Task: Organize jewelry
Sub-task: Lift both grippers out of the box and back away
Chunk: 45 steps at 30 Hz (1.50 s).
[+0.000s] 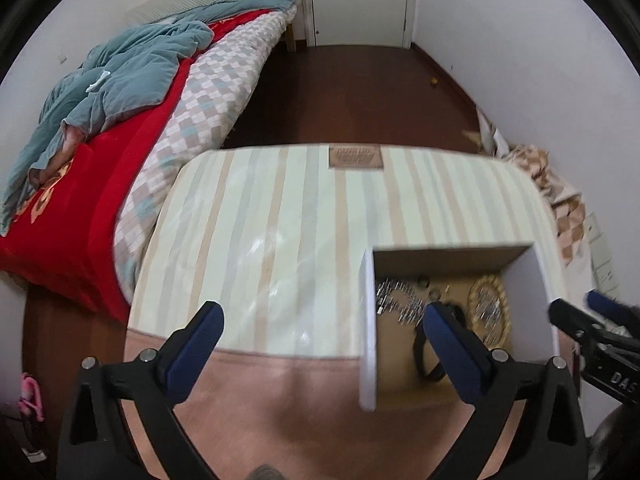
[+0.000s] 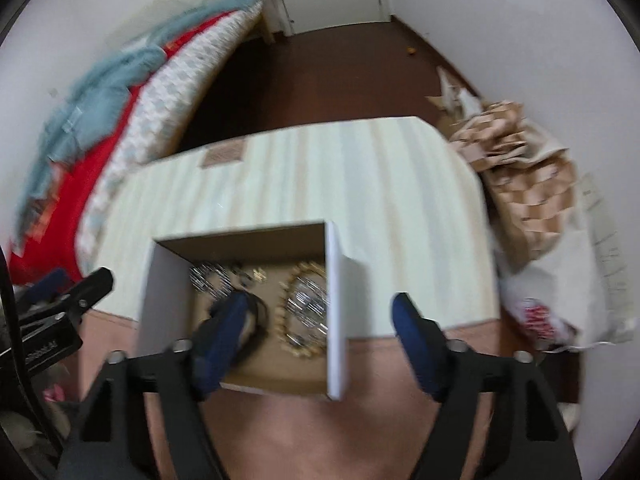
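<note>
Above the striped surface (image 1: pixel 260 220), both tongs, left (image 1: pixel 320 320) and right (image 2: pixel 320 312), gape wide, gripping nothing, straddling the jewelry box's (image 2: pixel 336 320) walls.

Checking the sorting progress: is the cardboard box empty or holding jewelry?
Holding jewelry. The open-topped cardboard box contains a gold necklace, silver pieces and a black band.

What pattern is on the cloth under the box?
Pale vertical stripes, cream, beige and grey-green, on the cloth beneath the box; clearest in the left wrist view.

Floor: we see dark wood (image 1: pixel 352 92) ahead.
Bed: red cover (image 1: pixel 80 208), left.
Door: white door (image 1: pixel 360 0), far ahead.
</note>
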### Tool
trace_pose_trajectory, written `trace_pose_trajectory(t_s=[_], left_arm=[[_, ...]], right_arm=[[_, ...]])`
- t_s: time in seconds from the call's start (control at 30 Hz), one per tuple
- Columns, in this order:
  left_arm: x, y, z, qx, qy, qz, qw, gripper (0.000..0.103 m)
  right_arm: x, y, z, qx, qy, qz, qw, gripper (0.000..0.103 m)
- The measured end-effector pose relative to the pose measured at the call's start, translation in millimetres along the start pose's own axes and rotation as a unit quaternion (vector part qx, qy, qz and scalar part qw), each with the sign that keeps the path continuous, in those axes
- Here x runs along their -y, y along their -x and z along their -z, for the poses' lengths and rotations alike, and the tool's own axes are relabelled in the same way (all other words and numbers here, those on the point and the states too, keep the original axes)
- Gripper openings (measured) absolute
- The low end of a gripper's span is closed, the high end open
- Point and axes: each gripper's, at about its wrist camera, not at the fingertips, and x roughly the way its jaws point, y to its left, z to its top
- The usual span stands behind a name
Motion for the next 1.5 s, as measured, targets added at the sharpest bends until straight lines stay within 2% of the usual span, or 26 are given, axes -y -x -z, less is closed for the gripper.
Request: trace_pose_trajectory(t_s=[0.13,0.27,0.37,0.63,0.9,1.2,1.5], left_arm=[[1.5,5.4,13.8,-0.003,-0.005,-0.011,0.9999,0.102],[2.9,25.8,21.6,0.007,-0.002,-0.009,0.9999,0.102],[3.9,49.4,25.8,0.02,0.002,-0.001,0.9998,0.102],[5.0,125.6,42.6,0.052,0.003,0.011,0.9986,0.102],[-5.6,208.7,62.3,0.104,0.011,0.007,0.9945,0.102],[-14.6,265.4,76.6,0.116,0.024,0.01,0.9929,0.102],[-16.8,292.1,89.6,0.11,0.028,0.016,0.9934,0.102]], right_arm=[[-3.0,7.0,17.4,-0.016,0.009,0.04,0.999,0.101],[-8.2,24.2,30.4,-0.01,0.013,0.071,0.997,0.101],[-9.8,44.7,37.4,-0.001,0.012,0.075,0.997,0.101],[-21.3,135.4,56.1,0.055,0.022,0.085,0.995,0.102],[-34.4,231.1,84.8,0.105,0.026,0.074,0.991,0.102],[-49.7,319.8,105.6,0.156,0.044,0.069,0.984,0.102],[-56.2,359.3,120.4,0.16,0.054,0.06,0.984,0.102]])
